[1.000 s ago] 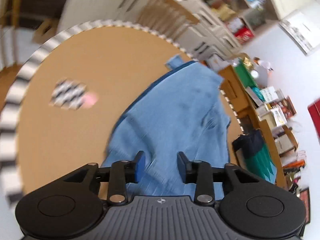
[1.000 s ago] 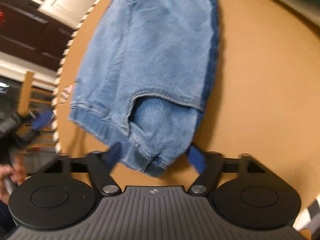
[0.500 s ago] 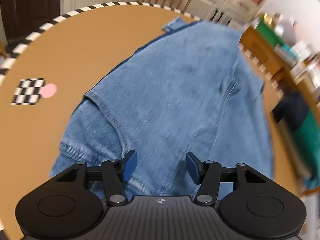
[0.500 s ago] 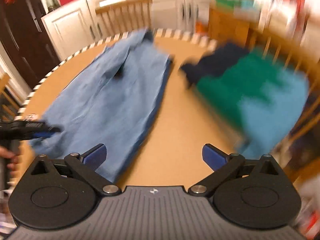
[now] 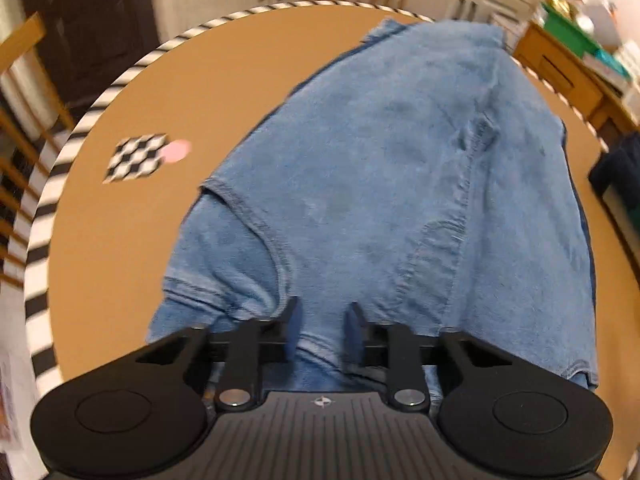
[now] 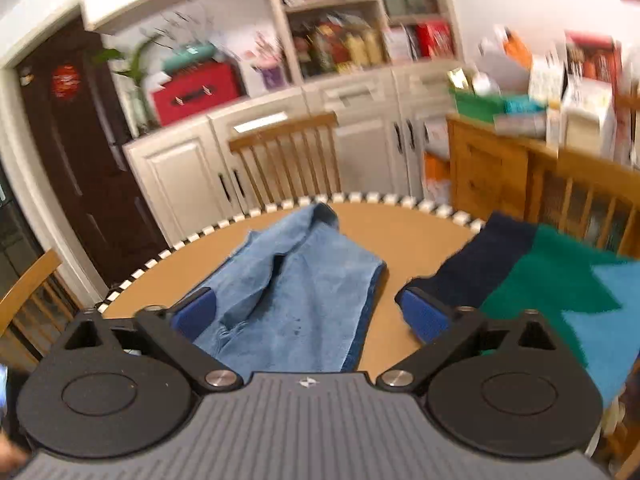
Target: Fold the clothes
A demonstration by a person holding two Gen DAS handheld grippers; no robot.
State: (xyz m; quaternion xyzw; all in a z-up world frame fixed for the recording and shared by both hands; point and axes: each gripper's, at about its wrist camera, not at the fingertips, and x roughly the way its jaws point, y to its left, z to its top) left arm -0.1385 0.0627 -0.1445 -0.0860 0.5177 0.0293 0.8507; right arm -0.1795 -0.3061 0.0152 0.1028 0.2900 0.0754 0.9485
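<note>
We see light blue denim garment (image 5: 392, 184) flat on round tan tabletop (image 5: 132, 240). Our left claw (image 5: 320, 330) over its near hem, jaws narrowly apart, gripping nothing. Right claw (image 6: 308, 316) wide open, empty, raised.

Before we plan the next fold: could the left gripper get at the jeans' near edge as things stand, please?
Probably yes. The left gripper hangs right over the near edge of the jeans, fingers apart with denim showing between them, and nothing covers that edge. The right gripper is open and off the cloth.

Cream cabinets (image 6: 276, 160) under crowded shelves (image 6: 352, 20), a dark door (image 6: 80, 168), and wooden chairs (image 6: 288, 160).
</note>
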